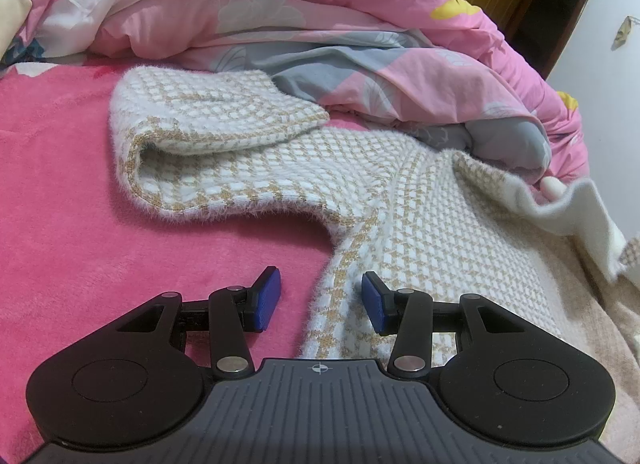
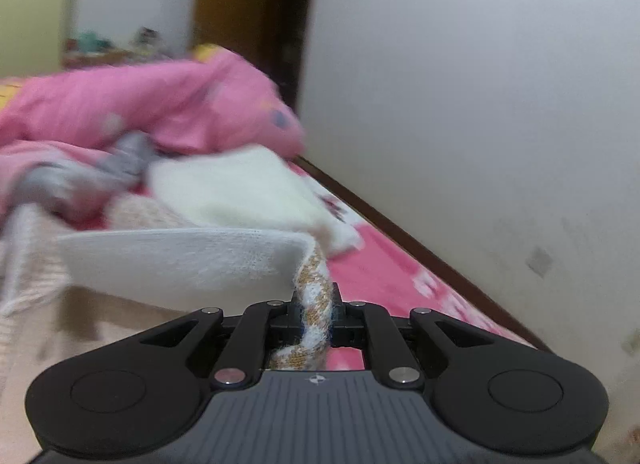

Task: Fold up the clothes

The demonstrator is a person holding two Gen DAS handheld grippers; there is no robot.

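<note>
On my left lies the pink blanket (image 1: 60, 192), bare under my left claw (image 1: 320, 298). That claw is spread wide, its blue pads (image 1: 269, 298) apart and holding nothing; one pad hangs over the blanket, the other over the sweater's edge. The sweater (image 1: 420, 232), fuzzy with a white-and-tan check, lies flat on the blanket ahead of me. Its sleeve (image 1: 216, 132) runs off to the left and is doubled back on itself. Behind it a pink and grey quilt (image 1: 320, 24) is heaped up, touching the sweater's far side. Farther right, the sweater's edge is lifted and shows a plain white inside.

My right claw (image 2: 316, 314) is pressed together on a bunched fold of that sweater (image 2: 180, 260), raised off the bed. The view is blurred. To the right stands a white wall (image 2: 480, 104), with a dark doorway (image 2: 260, 24) behind the quilt.
</note>
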